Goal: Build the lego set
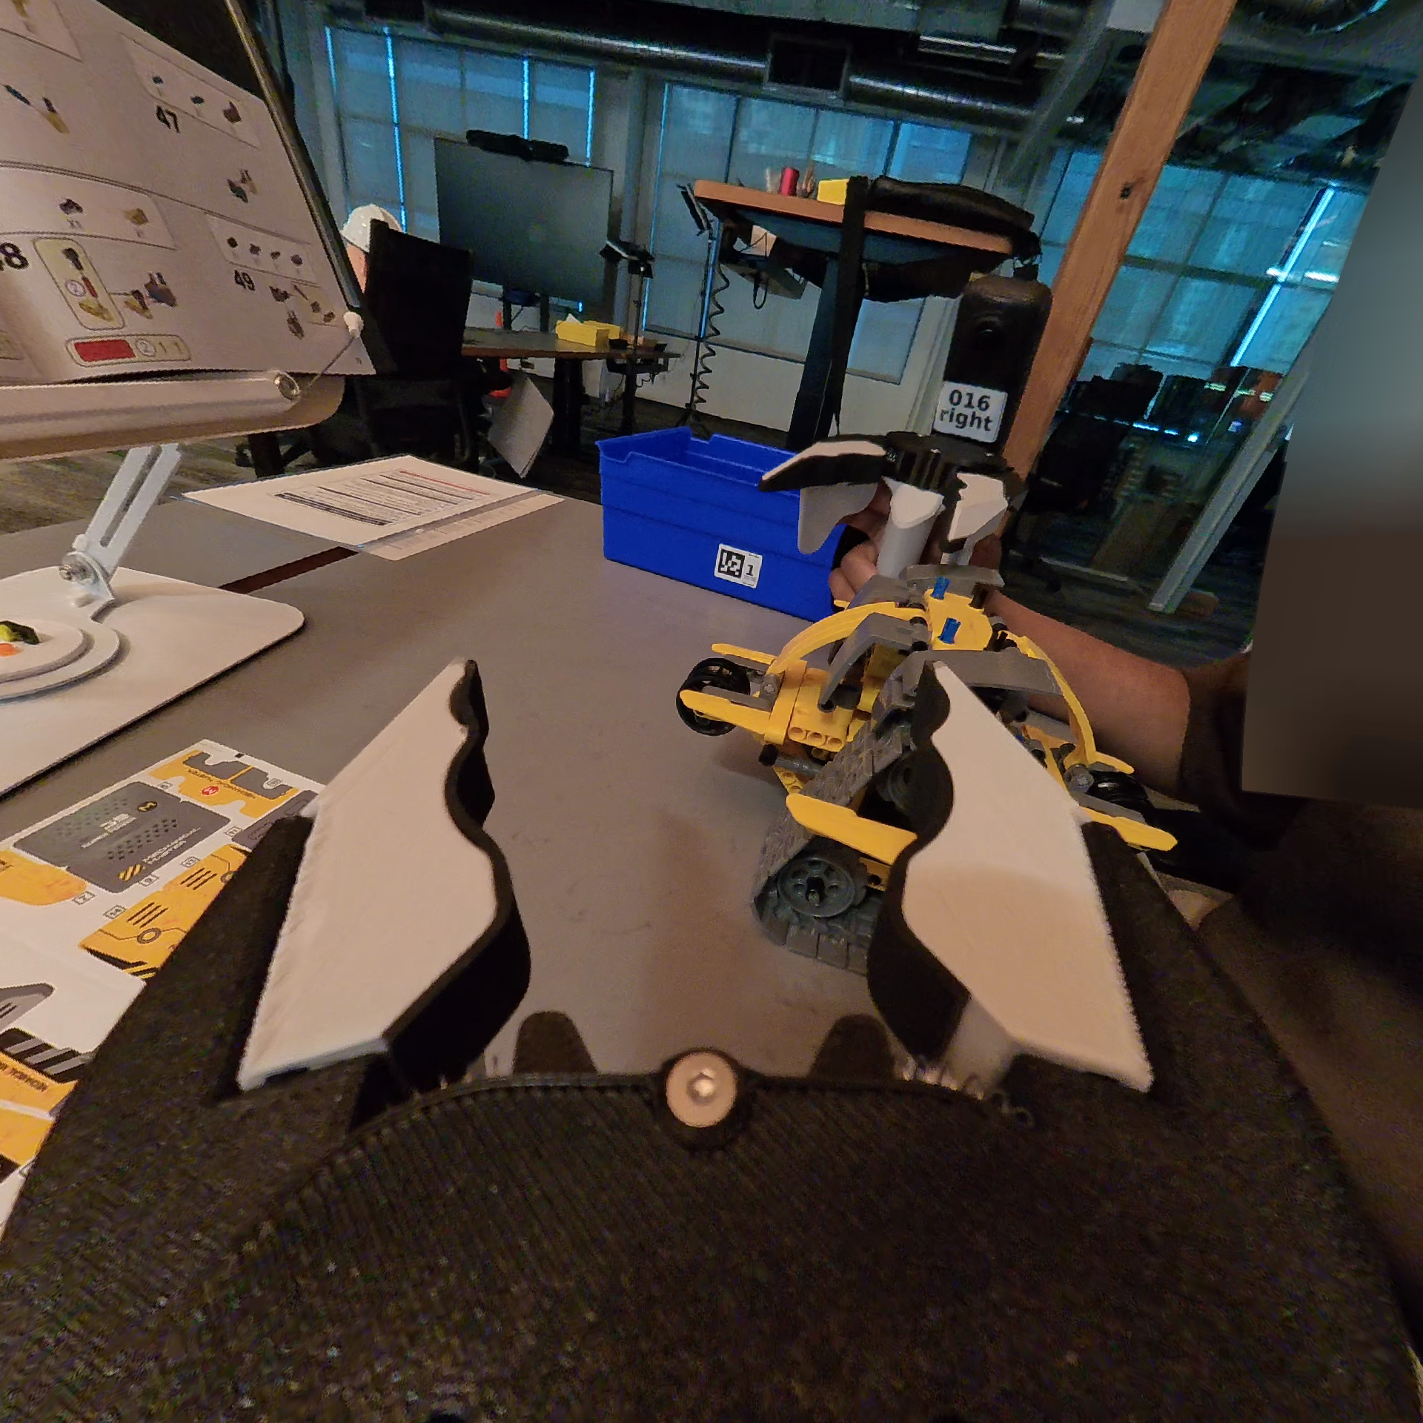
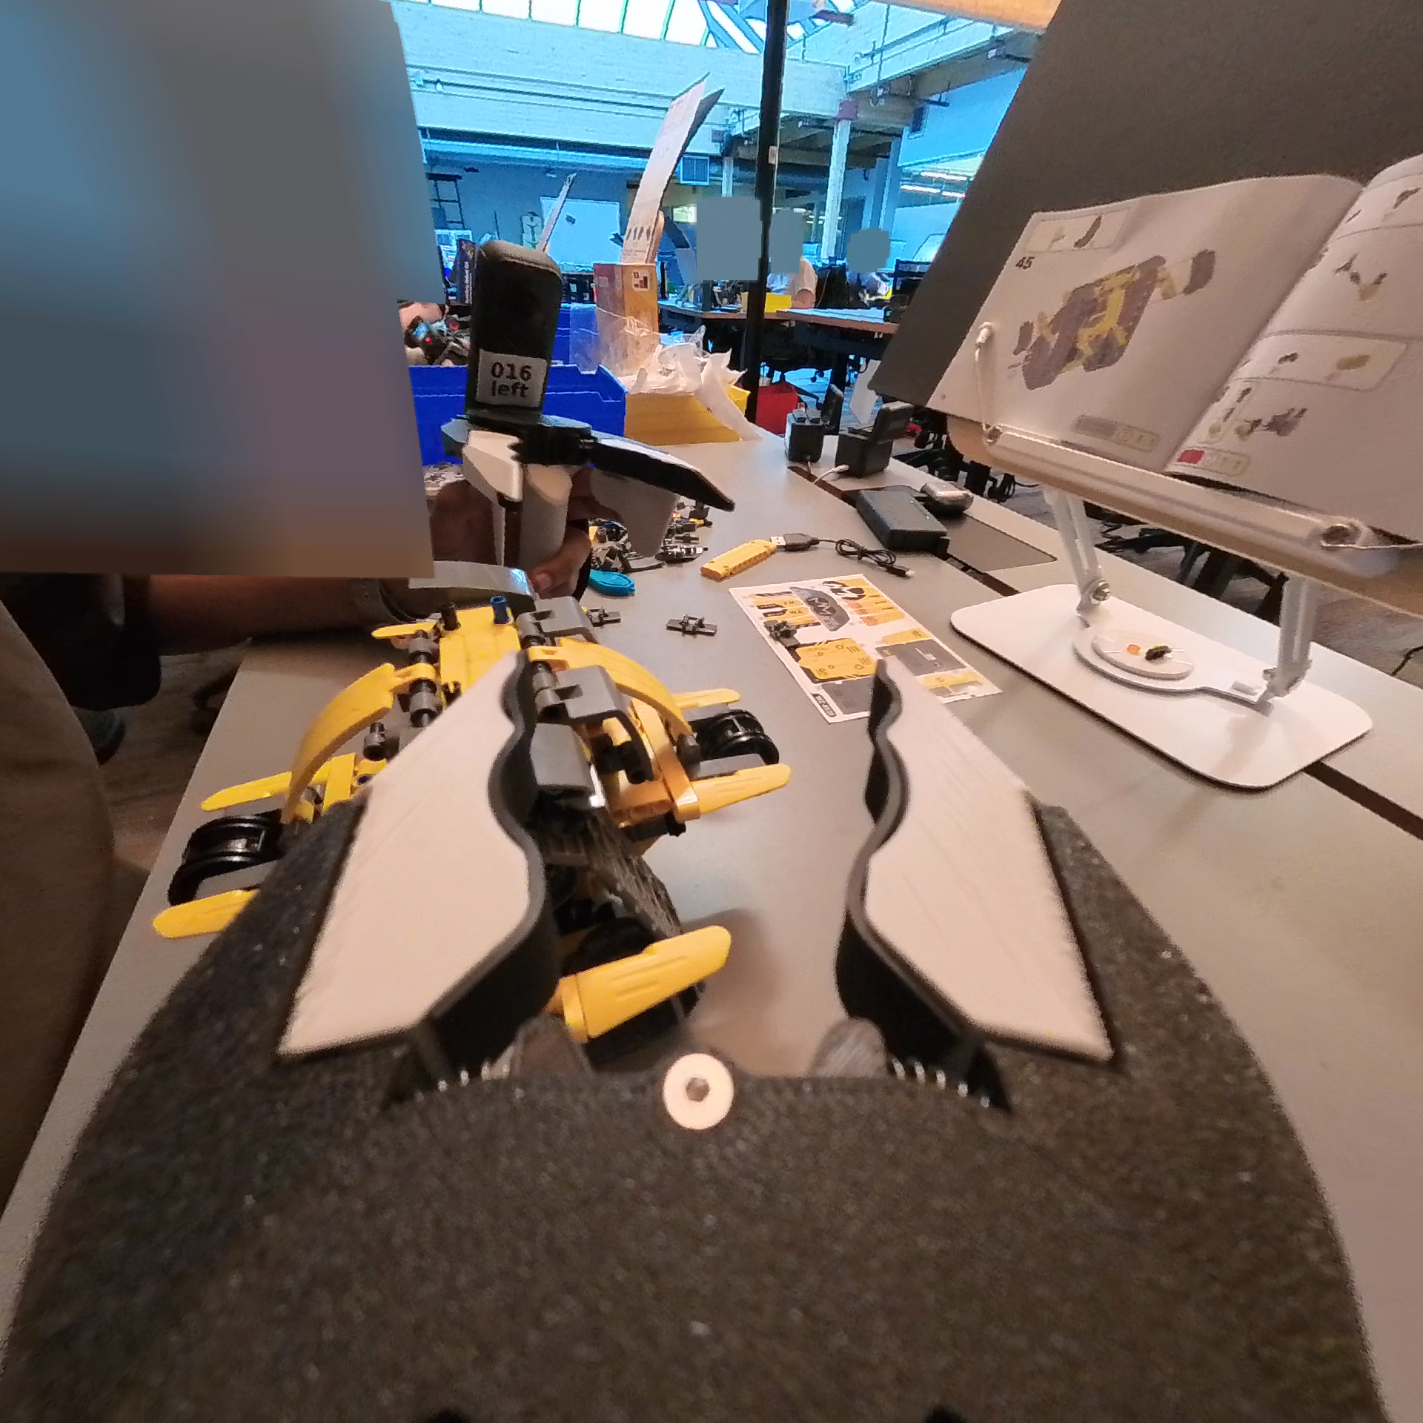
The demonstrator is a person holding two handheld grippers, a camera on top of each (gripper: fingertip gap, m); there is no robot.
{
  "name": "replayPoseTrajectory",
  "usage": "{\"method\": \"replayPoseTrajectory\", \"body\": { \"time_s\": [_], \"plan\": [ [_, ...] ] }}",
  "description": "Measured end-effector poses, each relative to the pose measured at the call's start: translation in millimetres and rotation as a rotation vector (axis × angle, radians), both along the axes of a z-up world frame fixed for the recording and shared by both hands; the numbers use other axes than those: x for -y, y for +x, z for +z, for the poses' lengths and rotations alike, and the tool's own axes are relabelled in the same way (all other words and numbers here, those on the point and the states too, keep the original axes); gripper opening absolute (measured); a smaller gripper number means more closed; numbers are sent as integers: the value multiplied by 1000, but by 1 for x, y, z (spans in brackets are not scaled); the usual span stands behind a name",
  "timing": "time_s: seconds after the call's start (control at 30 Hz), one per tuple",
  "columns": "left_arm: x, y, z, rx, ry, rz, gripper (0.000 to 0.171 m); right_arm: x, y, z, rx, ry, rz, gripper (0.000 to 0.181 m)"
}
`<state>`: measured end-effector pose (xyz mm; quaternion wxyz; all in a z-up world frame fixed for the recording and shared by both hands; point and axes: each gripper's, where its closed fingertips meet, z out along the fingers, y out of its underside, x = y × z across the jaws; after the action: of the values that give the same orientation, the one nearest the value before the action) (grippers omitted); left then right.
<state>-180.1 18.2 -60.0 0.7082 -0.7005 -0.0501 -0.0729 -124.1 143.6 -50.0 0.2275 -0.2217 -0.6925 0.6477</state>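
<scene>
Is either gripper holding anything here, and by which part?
Nothing is held. The left gripper and right gripper are both open beside the yellow brick model.

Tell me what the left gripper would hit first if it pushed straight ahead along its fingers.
Probably nothing soon: the left gripper is open over bare grey table. The yellow and grey brick-built vehicle sits by its right finger, just off the line. Farther ahead stands the blue bin; depth is unclear.
</scene>
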Motion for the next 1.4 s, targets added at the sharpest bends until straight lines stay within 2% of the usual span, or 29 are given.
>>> {"method": "replayPoseTrajectory", "body": {
  "time_s": [0.67,1.4],
  "plan": [
    [0,0,1,1,4,5,107,5,-1,-6,11,30,-5,86],
    [-7,2,-11,29,-30,-24,107,4,0,-1,1,24,-15,83]
  ]
}}
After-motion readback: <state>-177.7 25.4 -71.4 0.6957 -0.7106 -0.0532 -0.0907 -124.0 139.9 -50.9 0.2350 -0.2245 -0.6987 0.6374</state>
